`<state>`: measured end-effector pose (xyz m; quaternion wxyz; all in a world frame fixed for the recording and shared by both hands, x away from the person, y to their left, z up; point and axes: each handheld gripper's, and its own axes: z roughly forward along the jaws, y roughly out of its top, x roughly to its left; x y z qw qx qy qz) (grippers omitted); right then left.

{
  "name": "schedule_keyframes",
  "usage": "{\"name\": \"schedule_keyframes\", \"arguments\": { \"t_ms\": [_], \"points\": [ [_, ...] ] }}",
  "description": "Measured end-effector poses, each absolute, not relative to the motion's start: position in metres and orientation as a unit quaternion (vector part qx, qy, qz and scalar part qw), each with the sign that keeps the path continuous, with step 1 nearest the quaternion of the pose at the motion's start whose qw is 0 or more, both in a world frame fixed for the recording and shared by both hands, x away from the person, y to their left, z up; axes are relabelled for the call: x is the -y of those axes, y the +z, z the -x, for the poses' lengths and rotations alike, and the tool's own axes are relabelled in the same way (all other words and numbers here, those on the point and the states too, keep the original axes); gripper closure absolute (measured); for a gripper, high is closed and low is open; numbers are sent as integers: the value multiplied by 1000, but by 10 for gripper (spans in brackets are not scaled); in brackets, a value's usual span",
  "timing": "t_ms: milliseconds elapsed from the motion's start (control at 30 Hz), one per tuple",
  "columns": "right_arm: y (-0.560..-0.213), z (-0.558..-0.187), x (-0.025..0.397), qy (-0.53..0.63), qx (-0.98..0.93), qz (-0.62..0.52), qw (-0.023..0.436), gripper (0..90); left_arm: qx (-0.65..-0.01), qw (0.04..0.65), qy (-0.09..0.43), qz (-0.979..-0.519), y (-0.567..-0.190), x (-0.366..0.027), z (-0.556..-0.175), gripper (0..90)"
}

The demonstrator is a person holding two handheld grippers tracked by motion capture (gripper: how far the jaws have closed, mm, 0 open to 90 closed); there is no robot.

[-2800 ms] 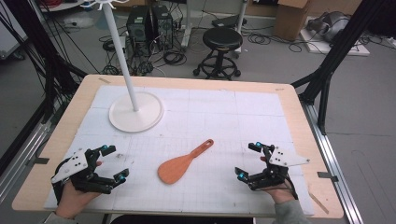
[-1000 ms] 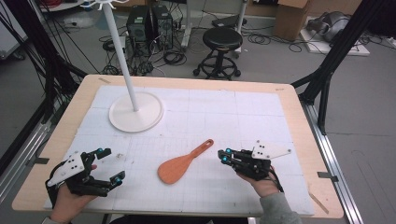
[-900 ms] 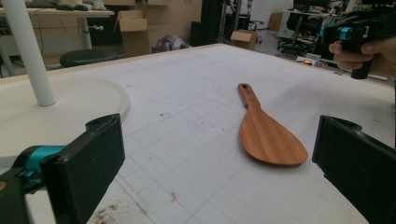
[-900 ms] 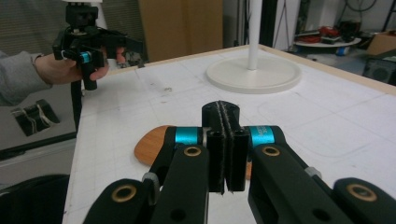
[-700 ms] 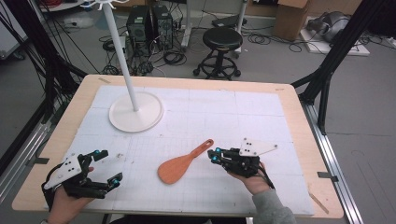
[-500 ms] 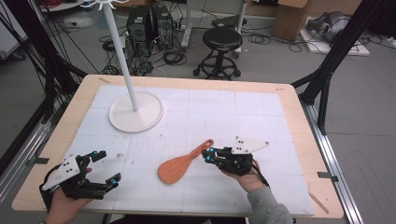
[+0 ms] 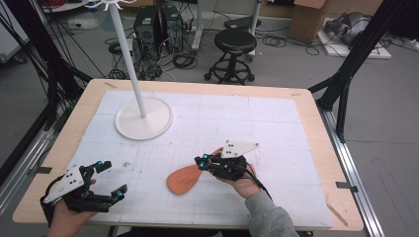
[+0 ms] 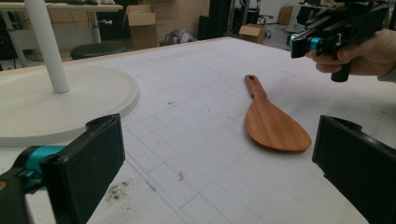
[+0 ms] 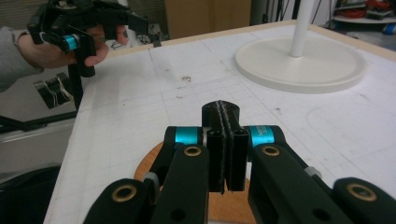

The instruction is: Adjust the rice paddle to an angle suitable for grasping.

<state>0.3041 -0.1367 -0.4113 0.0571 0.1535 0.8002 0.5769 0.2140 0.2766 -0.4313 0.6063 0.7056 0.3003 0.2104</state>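
While the right tongs (image 7: 203, 161) are held pressed shut with nothing between them, just above the handle of the wooden spatula (image 7: 184, 179), the left tongs (image 7: 111, 178) are held wide open near the counter's (image 7: 306, 106) front left corner. Bare white mat (image 7: 276, 128) is seen around the spatula, mid-front. Well apart, toward the far left, a white stand base (image 7: 144, 118) is seen.

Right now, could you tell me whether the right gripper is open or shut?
Shut. In its own view, the right gripper has its two black jaws pressed flat together with nothing between them, above the spatula.
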Motion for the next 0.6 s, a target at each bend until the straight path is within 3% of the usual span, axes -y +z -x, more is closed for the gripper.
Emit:
{"name": "schedule_keyframes", "arguments": {
  "t_ms": [600],
  "points": [
    [-437,-326,65,505,-851,-144,10,891,-303,603,208,-708,-433,-275,-214,30]
  ]
}}
